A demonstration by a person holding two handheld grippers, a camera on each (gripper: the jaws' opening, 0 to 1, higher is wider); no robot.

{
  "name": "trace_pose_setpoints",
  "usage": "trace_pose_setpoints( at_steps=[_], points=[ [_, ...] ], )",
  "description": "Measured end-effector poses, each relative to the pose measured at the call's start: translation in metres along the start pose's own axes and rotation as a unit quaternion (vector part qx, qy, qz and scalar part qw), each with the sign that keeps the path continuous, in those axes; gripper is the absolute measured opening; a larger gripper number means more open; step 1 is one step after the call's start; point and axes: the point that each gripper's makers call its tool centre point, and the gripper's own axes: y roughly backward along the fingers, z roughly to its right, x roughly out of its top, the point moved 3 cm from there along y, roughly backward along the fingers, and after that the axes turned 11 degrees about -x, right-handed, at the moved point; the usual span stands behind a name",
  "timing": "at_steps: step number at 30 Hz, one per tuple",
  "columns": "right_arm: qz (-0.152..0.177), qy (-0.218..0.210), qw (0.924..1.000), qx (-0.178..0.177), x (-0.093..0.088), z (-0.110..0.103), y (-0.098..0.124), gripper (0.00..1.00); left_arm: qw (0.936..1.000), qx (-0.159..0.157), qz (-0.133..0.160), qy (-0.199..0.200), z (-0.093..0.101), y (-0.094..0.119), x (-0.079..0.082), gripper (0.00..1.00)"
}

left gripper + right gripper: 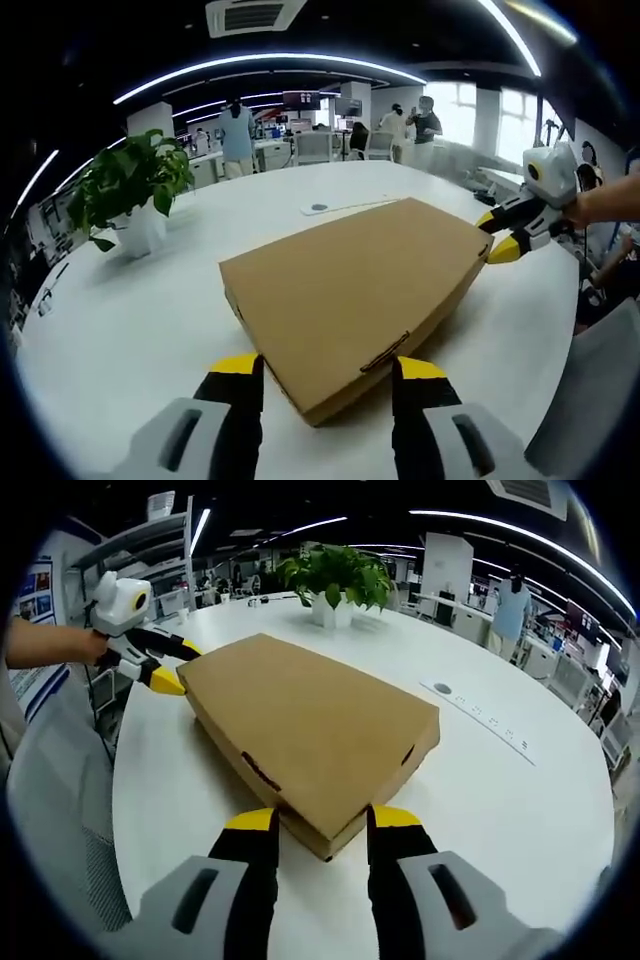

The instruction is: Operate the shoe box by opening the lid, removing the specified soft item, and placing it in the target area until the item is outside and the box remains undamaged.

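Observation:
A closed brown cardboard shoe box (350, 285) lies flat on the white round table (130, 330), lid down. My left gripper (328, 367) is open, and its yellow-tipped jaws straddle the box's near corner. At the opposite corner, a hand holds my right gripper (497, 236), also spread around the cardboard. In the right gripper view the same box (310, 720) runs away from my open right gripper (322, 820), whose jaws flank its near corner. The left gripper (170, 663) sits at the far left corner. The box's contents are hidden.
A potted green plant (135, 195) in a white pot stands on the table beyond the box. A flat socket panel (480, 715) is set into the tabletop. Grey chairs (60, 800) stand at the table's edge. People and desks are in the background.

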Motion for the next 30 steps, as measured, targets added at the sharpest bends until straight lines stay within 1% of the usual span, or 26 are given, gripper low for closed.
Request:
trace_pose_setpoints(
  at_steps=[5,14,30],
  points=[
    [-0.001,-0.006,1.0,-0.005,-0.002,-0.007,0.004,0.31,0.9999,-0.009,-0.006,-0.006,0.004,0.004,0.0,0.51],
    [-0.003,-0.016,0.9998,-0.014,-0.007,-0.018,0.012,0.3,0.9995,-0.024,-0.015,-0.015,0.004,0.007,-0.001,0.51],
    [0.004,-0.03,0.9991,-0.029,-0.013,-0.035,0.025,0.3,0.998,-0.047,-0.03,-0.031,0.005,0.014,-0.005,0.5]
  ],
)
